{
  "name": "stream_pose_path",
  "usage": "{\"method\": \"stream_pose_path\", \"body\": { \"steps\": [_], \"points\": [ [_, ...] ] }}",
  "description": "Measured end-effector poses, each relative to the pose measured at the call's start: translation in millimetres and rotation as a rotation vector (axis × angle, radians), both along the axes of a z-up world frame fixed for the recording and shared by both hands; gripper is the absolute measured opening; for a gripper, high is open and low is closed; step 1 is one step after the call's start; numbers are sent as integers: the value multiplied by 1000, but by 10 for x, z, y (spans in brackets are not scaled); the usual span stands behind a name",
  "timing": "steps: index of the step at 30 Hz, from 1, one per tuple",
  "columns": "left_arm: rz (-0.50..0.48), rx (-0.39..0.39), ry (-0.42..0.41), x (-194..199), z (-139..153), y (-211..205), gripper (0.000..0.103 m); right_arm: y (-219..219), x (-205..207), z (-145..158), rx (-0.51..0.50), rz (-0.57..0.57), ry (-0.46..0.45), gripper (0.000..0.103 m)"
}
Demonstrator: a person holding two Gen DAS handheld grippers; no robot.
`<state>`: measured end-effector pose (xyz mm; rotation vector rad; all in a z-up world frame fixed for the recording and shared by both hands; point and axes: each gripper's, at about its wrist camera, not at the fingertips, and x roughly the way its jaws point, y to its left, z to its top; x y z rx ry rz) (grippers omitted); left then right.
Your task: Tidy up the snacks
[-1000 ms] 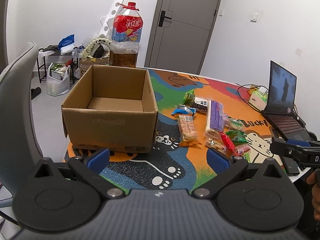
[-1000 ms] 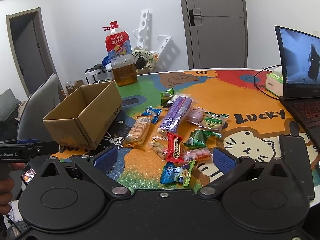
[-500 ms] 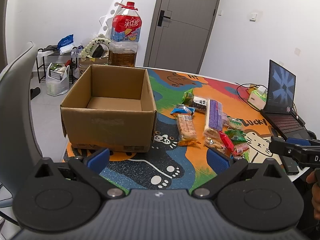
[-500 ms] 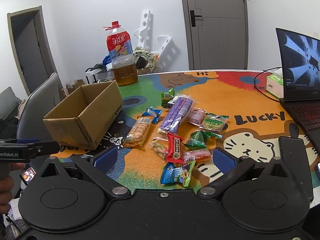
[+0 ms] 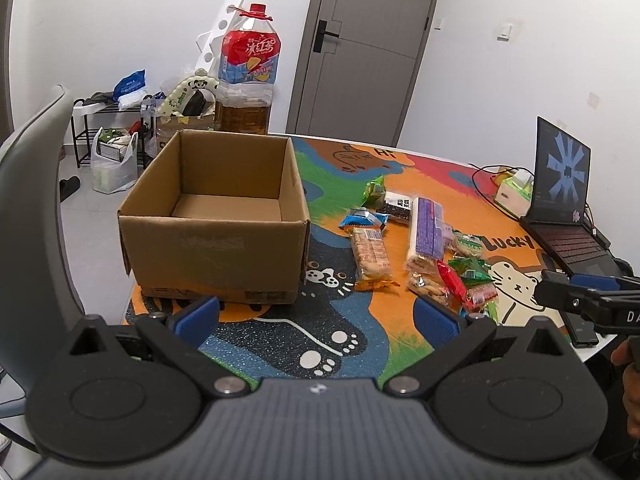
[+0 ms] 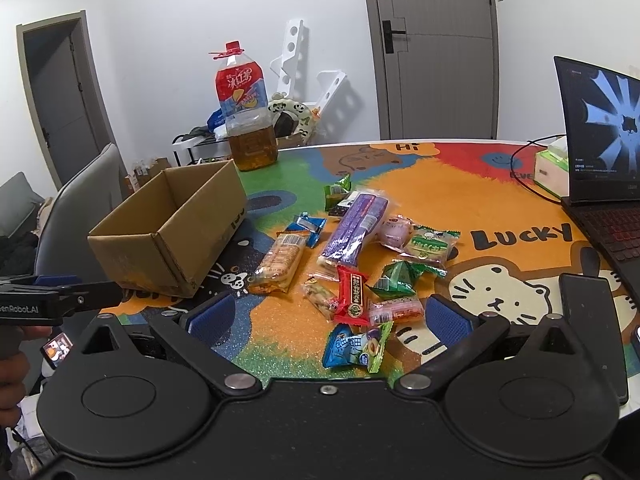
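Hardly anything has moved since the earlier frames: my views sit a touch differently and the laptop [image 6: 600, 136] screen shows another picture, but every snack lies where it did. The snacks are scattered on the colourful mat [image 6: 460, 184], right of the box [image 5: 216, 220]. Nearest the box is the cracker pack [image 6: 280, 262], with a small blue packet [image 6: 310, 226] at its far end. Beside it lies the long purple pack [image 6: 354, 230], then a pink sweet [image 6: 394, 228] and a green-and-white pack [image 6: 430, 244]. Closer to me are the red packet [image 6: 352, 294], a green triangular packet [image 6: 396, 278], a pink wrapper [image 6: 396, 310] and, nearest, a blue-green packet [image 6: 352, 346].

I hold the right gripper [image 6: 326, 318] above the table's near edge, jaws spread wide with nothing between them. My left gripper [image 5: 316, 314] hangs in front of the box, likewise spread and holding nothing. The box stands upright, top open, with no snacks visible inside. Behind it stands a big bottle [image 5: 248, 76] of amber liquid. A tissue box [image 6: 552, 170] sits by the laptop.
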<state>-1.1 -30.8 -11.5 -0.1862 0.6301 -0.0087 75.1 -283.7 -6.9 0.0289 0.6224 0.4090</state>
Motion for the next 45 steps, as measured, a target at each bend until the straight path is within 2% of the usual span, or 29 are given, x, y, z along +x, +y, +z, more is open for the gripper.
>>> {"method": "stream_pose_path", "body": {
  "steps": [17,25,32,39,41,43,45],
  "points": [
    [-11,13,15,55,-60,-35,103,-20,30,-148,-1,7,-3,103],
    [-34,19,49,186,-213,-145,103,-18,38,-296,-25,36,-16,103],
    [-58,22,-4,258,-297,-276,102,-77,68,-400,-29,28,-28,103],
    [-76,5,-16,397,-423,-357,100,-100,137,-589,3,48,-22,103],
    [-79,6,-18,431,-476,-381,96,-84,182,-652,1,38,-19,99],
    [-86,5,-18,464,-529,-410,93,-59,246,-726,-7,31,-3,85],
    [-96,0,-10,498,-583,-440,90,-43,292,-793,-2,34,19,79]
  ]
}}
